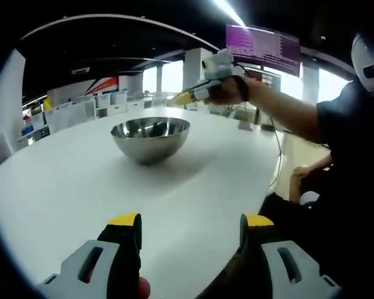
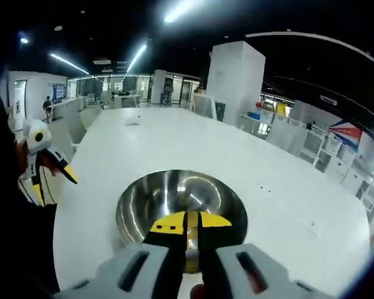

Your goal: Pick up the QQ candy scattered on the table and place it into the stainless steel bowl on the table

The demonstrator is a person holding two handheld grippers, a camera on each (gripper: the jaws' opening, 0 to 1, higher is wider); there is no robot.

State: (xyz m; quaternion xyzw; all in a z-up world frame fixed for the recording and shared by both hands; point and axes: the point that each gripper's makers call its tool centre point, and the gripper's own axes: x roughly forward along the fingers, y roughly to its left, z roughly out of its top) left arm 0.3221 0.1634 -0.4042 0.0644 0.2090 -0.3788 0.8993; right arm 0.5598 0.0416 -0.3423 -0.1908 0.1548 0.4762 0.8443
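The stainless steel bowl [image 1: 151, 138] stands on the white table [image 1: 62, 187], and I see nothing inside it in either view. My left gripper [image 1: 191, 219] hovers low over the near part of the table, its yellow-tipped jaws wide apart and empty. My right gripper [image 1: 182, 98], held in a hand, hangs above the bowl's far right rim. In the right gripper view the right gripper [image 2: 192, 222] has its jaws pressed together directly over the bowl [image 2: 137, 202]; whether anything is pinched between them is hidden. The left gripper [image 2: 53, 179] shows at the left edge.
A small white object [image 2: 132, 120] lies far off on the table [image 2: 287, 205]. The person's dark-clothed body [image 1: 349, 156] fills the right side beyond the table edge. A purple screen [image 1: 262, 47] and white shelving [image 1: 81, 109] stand in the background.
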